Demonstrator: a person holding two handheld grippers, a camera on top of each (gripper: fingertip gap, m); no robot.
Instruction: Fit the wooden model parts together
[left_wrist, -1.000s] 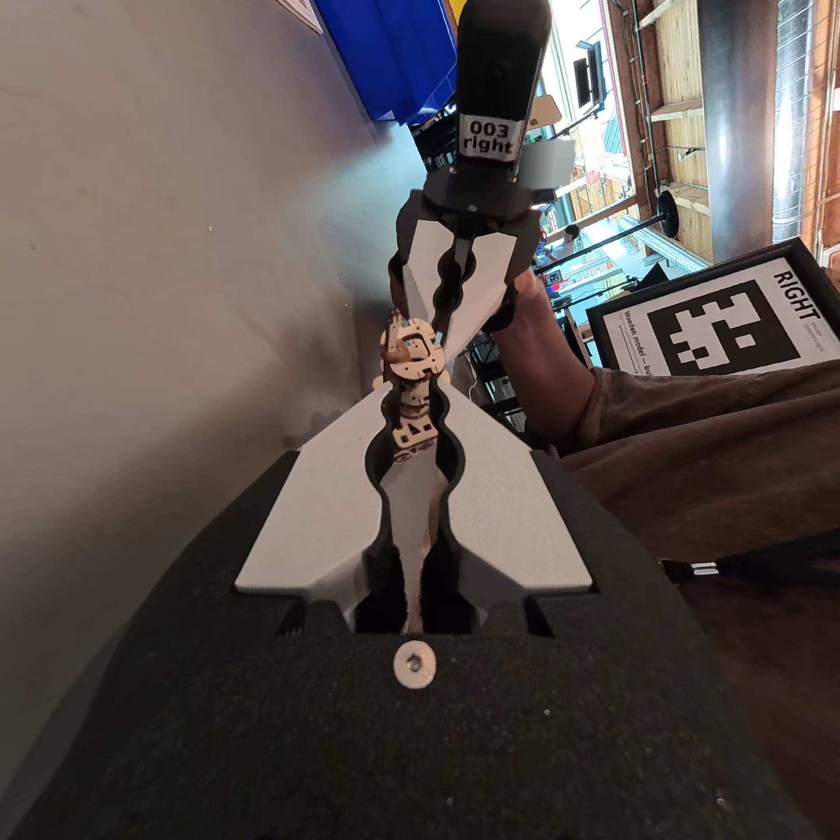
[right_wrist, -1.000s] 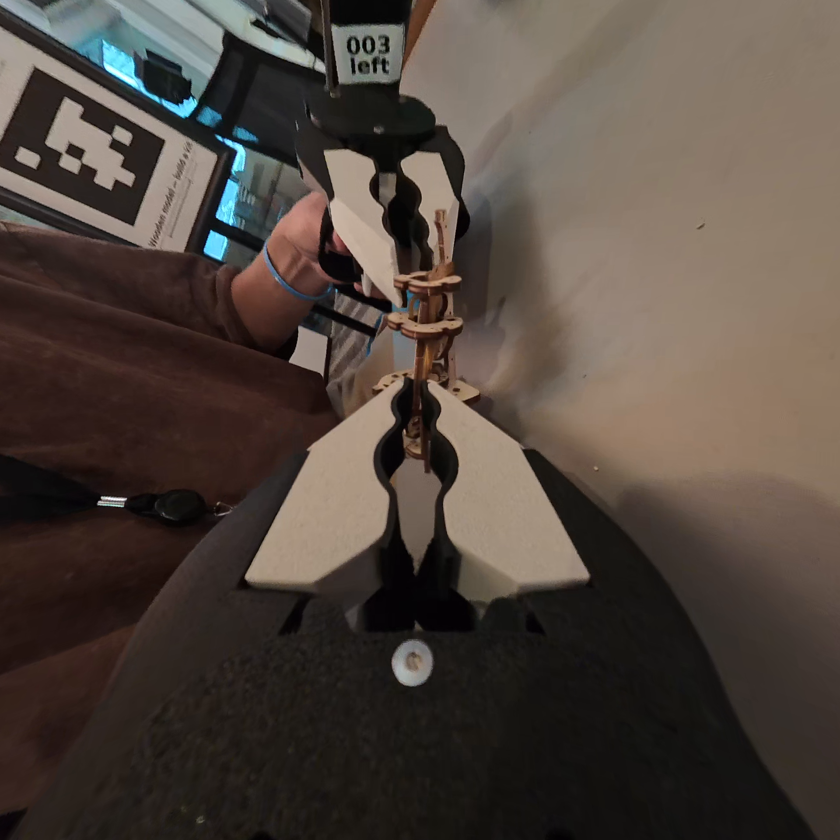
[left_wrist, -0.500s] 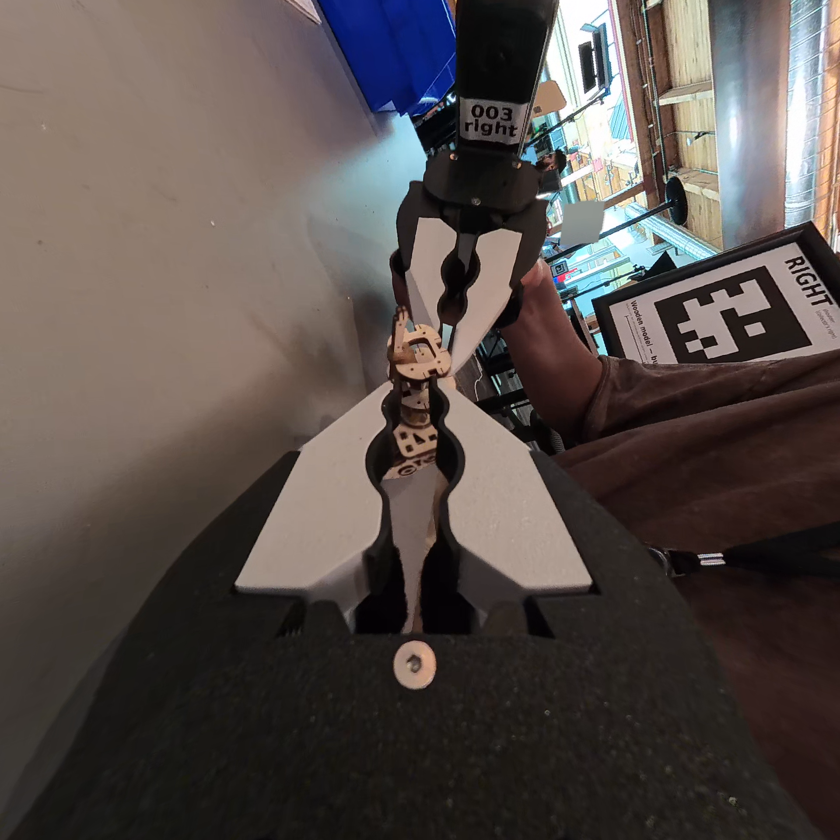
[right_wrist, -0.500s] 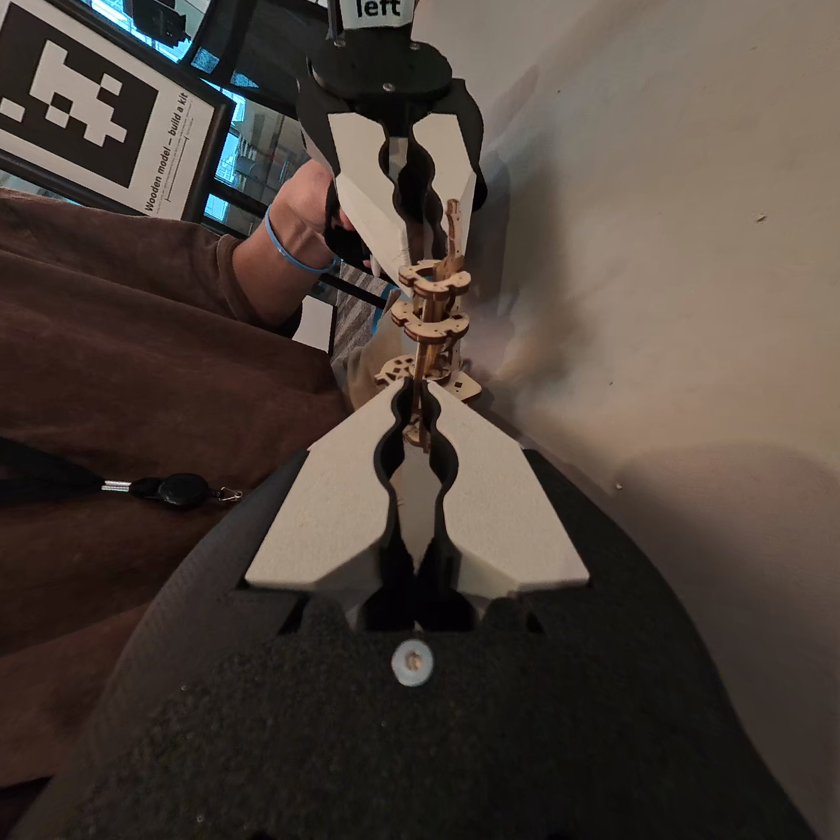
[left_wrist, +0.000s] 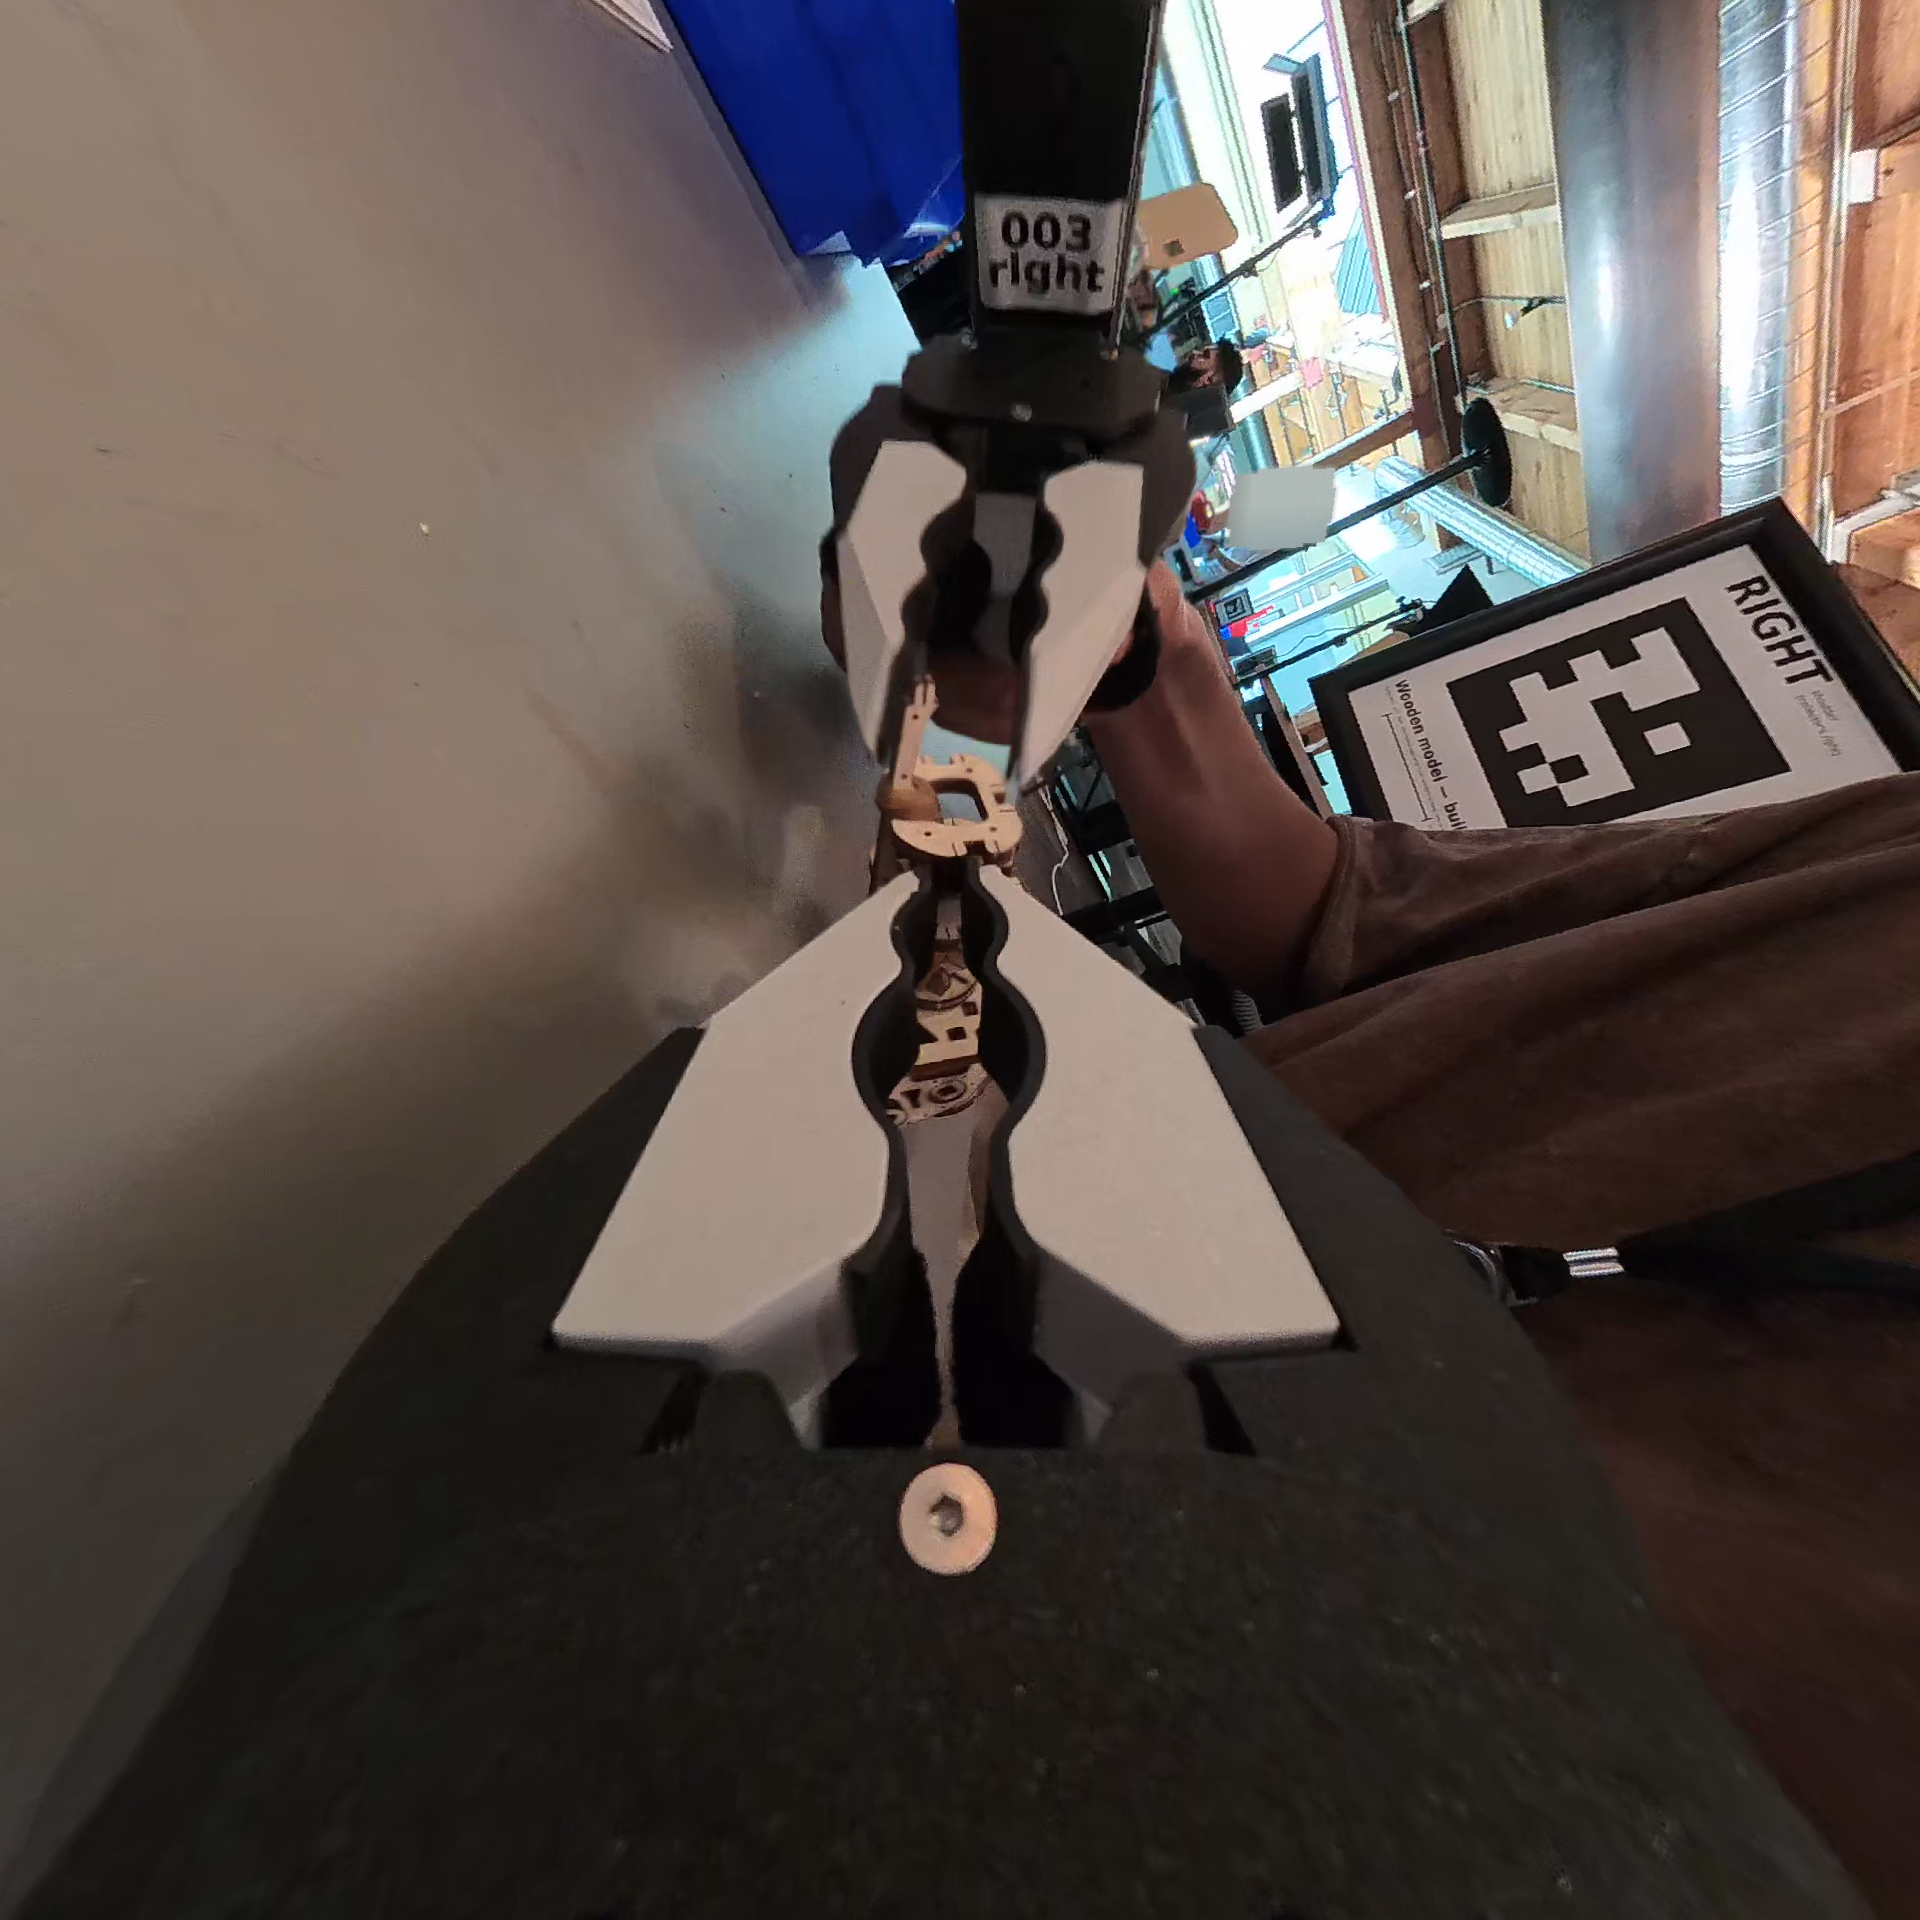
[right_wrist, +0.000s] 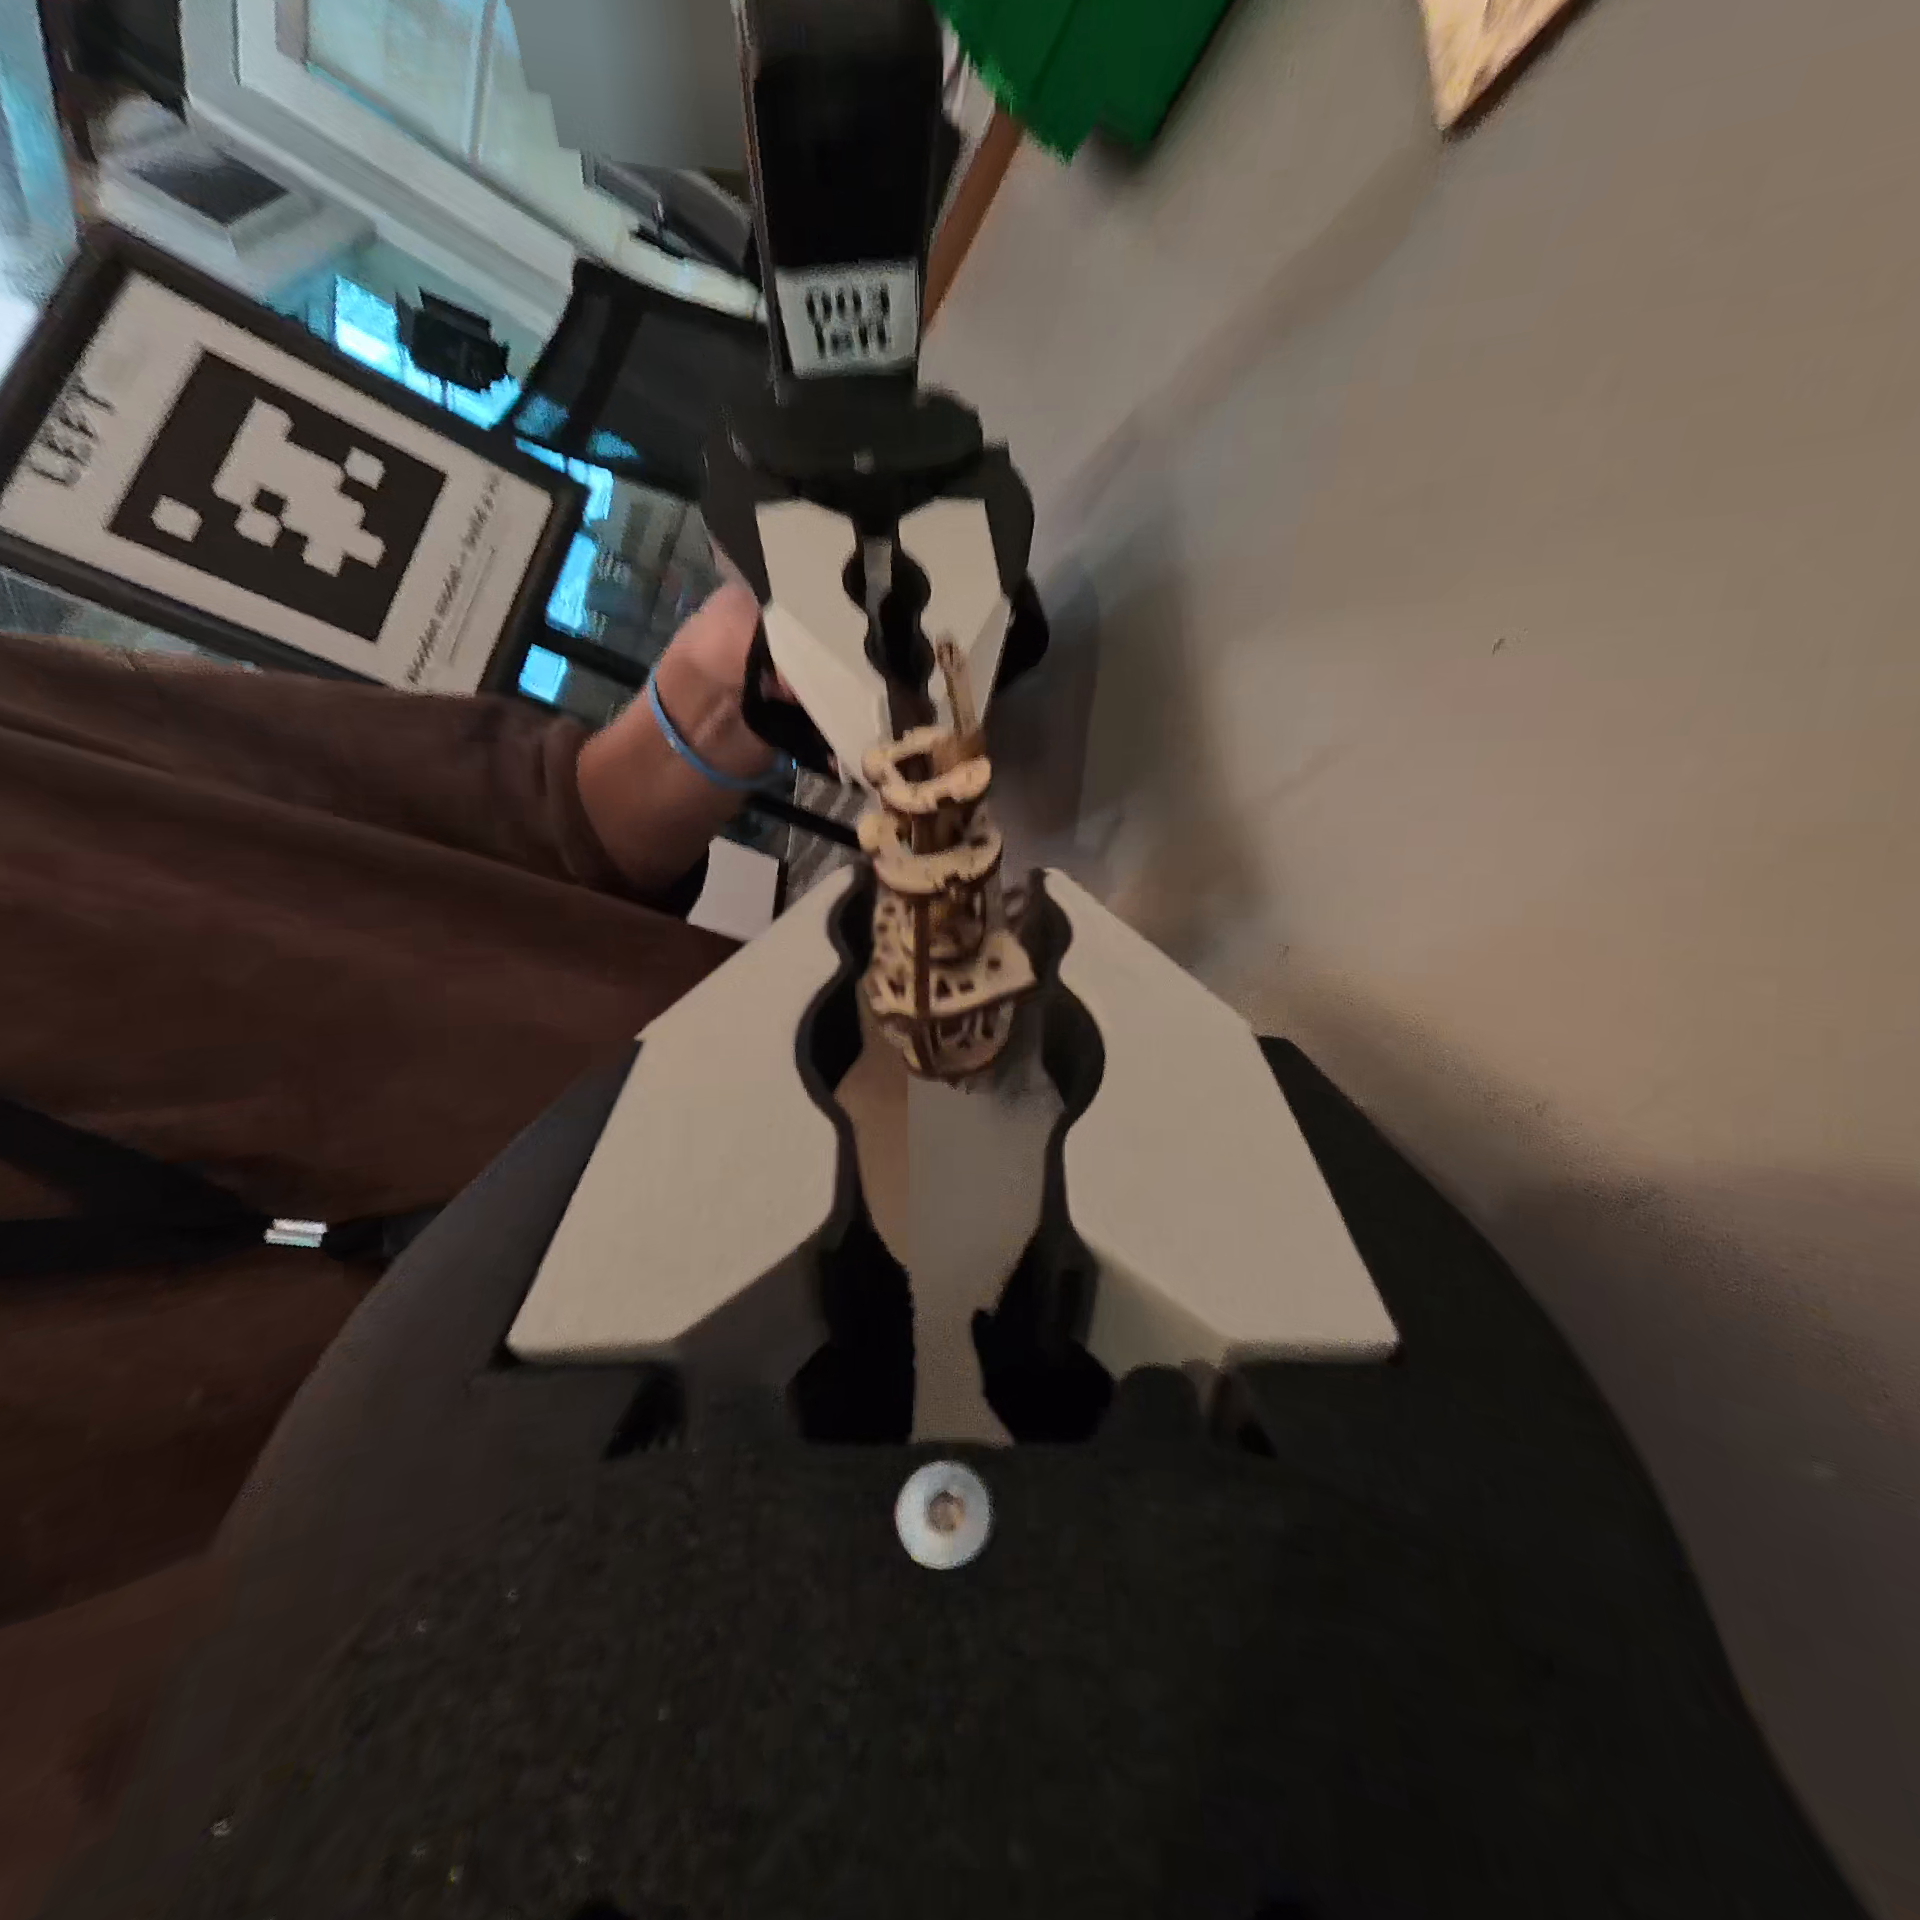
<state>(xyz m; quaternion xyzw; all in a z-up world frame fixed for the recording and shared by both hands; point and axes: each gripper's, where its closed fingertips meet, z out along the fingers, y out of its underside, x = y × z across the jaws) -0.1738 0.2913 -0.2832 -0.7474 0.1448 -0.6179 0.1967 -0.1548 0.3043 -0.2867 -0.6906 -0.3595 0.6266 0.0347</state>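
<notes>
The wooden model (left_wrist: 951, 821) is a small laser-cut plywood assembly held in the air between the two grippers, which face each other. My left gripper (left_wrist: 951, 883) is shut on one end of it. In the right wrist view the left gripper (right_wrist: 925, 727) pinches the model's far end. My right gripper (right_wrist: 948, 878) is open, its white fingers standing apart on either side of the model (right_wrist: 935, 935) without clamping it. In the left wrist view the right gripper (left_wrist: 951, 764) shows its tips spread just beyond the model. The right wrist view is motion-blurred.
A grey surface (left_wrist: 364, 727) lies close beside both grippers. A framed black-and-white marker sign (left_wrist: 1621, 707) stands behind, and another shows in the right wrist view (right_wrist: 260, 488). The person's brown sleeves (left_wrist: 1558, 987) flank the grippers. Blue bins (left_wrist: 831, 104) are farther off. Left and right tips are no more than a few centimetres apart.
My right gripper has opened and let go of the wooden model. My left gripper keeps its hold. The right wrist camera has shifted and blurred.
</notes>
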